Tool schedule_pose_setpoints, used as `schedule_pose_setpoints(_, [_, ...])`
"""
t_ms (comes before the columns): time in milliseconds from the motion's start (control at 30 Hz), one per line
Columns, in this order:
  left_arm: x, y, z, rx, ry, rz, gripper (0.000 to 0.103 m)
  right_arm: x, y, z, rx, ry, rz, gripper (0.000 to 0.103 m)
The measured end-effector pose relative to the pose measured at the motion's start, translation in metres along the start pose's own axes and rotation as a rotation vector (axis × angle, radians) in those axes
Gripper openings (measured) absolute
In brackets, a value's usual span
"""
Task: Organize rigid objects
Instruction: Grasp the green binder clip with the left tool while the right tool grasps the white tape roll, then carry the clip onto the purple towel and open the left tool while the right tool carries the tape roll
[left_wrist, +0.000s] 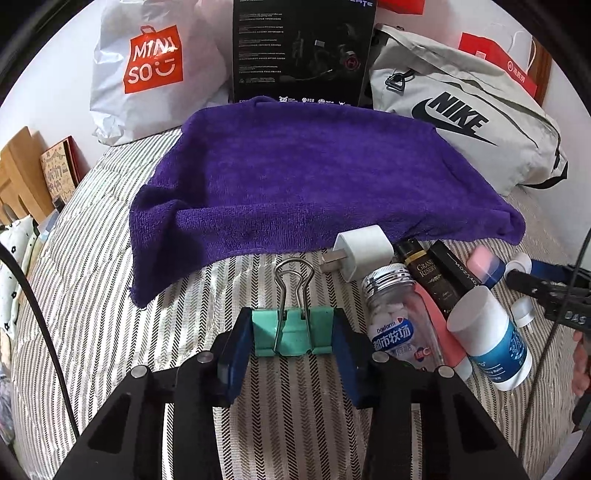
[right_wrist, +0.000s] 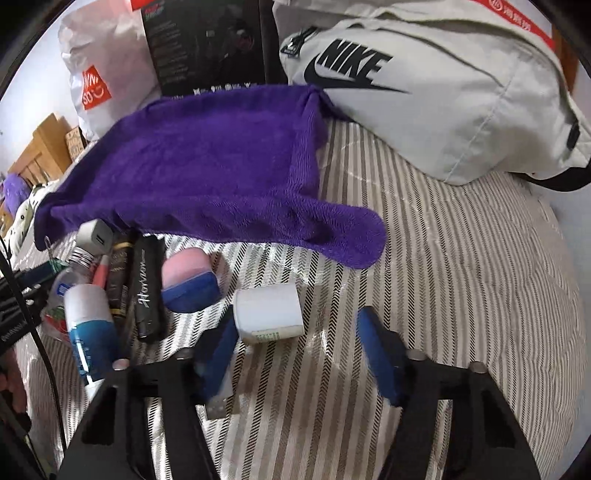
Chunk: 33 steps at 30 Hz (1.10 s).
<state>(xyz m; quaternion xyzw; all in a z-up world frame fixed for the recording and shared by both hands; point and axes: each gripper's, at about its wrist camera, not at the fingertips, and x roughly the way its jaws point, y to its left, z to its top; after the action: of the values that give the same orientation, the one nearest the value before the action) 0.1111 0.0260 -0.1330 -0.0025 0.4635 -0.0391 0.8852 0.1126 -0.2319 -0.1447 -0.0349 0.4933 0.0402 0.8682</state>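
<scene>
Little looks sorted: the left gripper (left_wrist: 293, 341) jaws clamp a green binder clip (left_wrist: 291, 334), the right gripper (right_wrist: 299, 354) jaws gape wide behind a white jar (right_wrist: 269, 312), clutter remaining beside both.

Striped bedcover (left_wrist: 110, 295); white Miniso shopping bag (left_wrist: 155, 70), black printed box (left_wrist: 299, 51), grey Nike bag (left_wrist: 461, 122) along wall; wooden boards (left_wrist: 22, 173) at left.
</scene>
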Motion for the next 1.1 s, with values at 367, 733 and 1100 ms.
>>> schedule_pose_setpoints(367, [-0.002, 0.006, -0.006, -0.105, 0.014, -0.061, 0.040, -0.007, -0.009, 0.008, -0.002, 0.013, 0.021, 0.031])
schedule_pose_setpoints(733, [-0.024, 0.029, -0.006, -0.124, -0.003, -0.061, 0.040, -0.029, -0.010, 0.010, -0.014, -0.024, 0.052, 0.031])
schedule_pose_setpoints(1100, [-0.060, 0.035, 0.023, -0.104, -0.106, -0.071, 0.040, -0.051, -0.001, 0.048, -0.044, -0.091, 0.070, 0.031])
